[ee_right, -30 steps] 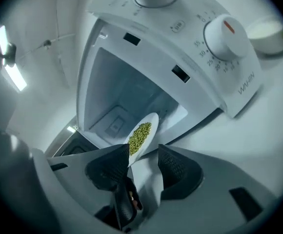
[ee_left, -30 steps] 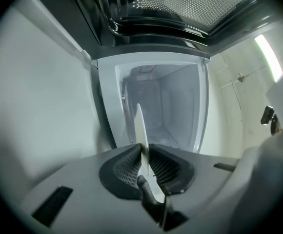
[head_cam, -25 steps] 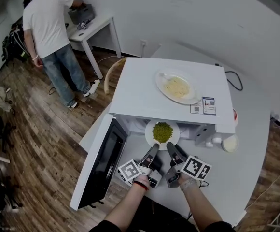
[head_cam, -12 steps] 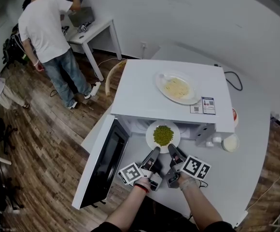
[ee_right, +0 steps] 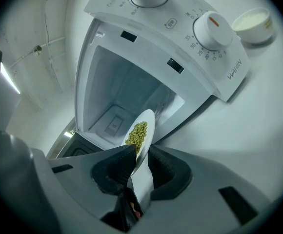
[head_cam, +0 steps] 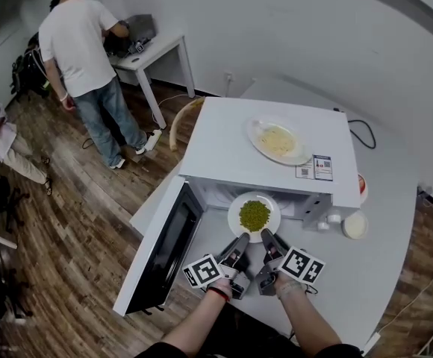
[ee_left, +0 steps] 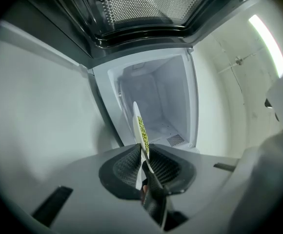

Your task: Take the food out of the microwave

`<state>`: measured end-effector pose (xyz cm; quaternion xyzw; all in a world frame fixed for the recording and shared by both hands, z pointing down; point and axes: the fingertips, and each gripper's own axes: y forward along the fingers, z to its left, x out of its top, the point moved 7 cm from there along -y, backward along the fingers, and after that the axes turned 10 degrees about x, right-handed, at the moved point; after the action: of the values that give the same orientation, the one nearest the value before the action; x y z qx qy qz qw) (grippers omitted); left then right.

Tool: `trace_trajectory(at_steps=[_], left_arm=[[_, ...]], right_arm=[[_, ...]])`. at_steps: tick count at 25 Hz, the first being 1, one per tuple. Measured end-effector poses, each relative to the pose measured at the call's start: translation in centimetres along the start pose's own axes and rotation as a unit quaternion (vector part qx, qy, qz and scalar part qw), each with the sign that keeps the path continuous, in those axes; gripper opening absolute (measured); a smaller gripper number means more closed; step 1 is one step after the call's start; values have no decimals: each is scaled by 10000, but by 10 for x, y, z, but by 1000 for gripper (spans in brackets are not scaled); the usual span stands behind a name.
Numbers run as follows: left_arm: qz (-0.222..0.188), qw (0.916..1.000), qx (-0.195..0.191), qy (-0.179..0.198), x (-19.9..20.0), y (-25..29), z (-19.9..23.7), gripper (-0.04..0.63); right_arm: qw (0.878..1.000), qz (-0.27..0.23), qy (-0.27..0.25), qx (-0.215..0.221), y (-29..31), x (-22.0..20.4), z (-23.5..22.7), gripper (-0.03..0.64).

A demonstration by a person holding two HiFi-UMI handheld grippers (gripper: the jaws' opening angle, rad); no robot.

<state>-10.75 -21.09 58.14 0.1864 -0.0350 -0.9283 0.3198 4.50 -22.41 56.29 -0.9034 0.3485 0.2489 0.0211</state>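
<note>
Left gripper: jaws are clamping on the near rim of the plate of peas; in the left gripper view the plate is showing edge-on between the pads.

Right gripper: jaws have just been closing and are now pressing on the same rim, just beside the left pair; in the right gripper view the plate is sitting between the pads.

Plate of peas: white, round, green peas heaped at its centre. It is hanging level at the mouth of the microwave, above the white table.

Microwave: white, its door is standing wide open to the left. Its cavity is showing bare walls and floor.

On the microwave's top: a second plate is carrying pale food, with a printed sticker near it.

Table, right of the microwave: a small white bowl is standing.

Background: a person is standing at a small table on the wooden floor.
</note>
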Motion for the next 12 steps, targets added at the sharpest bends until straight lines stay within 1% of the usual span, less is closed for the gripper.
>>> trace_trajectory(at_steps=[8, 12], left_arm=[[149, 9998, 32, 87, -9, -10, -10, 54], [261, 9996, 39, 64, -16, -15, -15, 54]], right_arm=[[10000, 25, -7, -53, -17, -2, 8, 87], [10000, 31, 18, -75, -27, -4, 11, 87]])
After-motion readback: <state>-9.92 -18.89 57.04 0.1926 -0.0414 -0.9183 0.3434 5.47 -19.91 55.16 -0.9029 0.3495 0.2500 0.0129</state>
